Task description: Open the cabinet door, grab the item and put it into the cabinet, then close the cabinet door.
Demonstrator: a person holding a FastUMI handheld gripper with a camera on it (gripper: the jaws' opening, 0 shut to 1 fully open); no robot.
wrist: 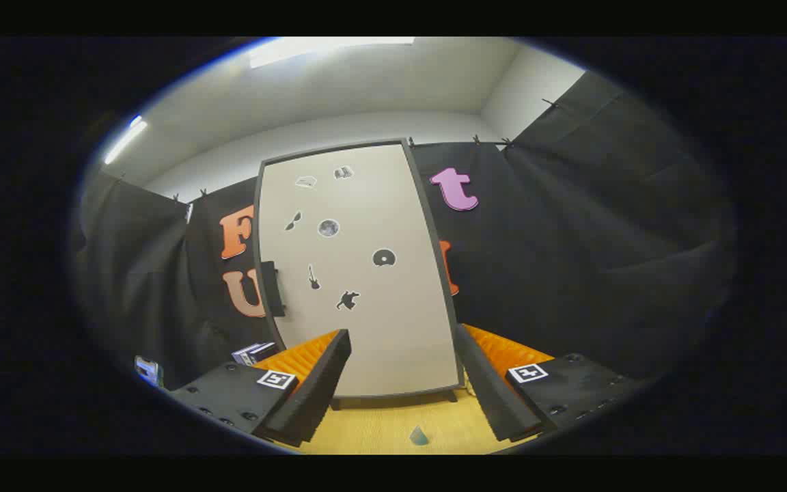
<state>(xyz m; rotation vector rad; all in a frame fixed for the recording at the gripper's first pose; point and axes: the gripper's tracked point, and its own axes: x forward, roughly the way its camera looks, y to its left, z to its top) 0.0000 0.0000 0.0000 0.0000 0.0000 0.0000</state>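
A tall cabinet (pixel 366 273) stands straight ahead on the wooden tabletop (pixel 393 427). Its pale door is closed, framed in dark grey and dotted with several small black stickers. A dark handle (pixel 272 288) sits on the door's left edge. My gripper (pixel 404 383) is open, with nothing between its fingers, and the cabinet's lower part stands beyond them. A small box with a dark and white face (pixel 254 352) rests on the table left of the cabinet, just past my left finger (pixel 311 389).
Black cloth walls close in the booth behind and beside the cabinet. A small bluish object (pixel 419 435) lies on the table between my fingers, close to me. Another small object (pixel 147 370) sits at the far left. White ceiling with strip lights is above.
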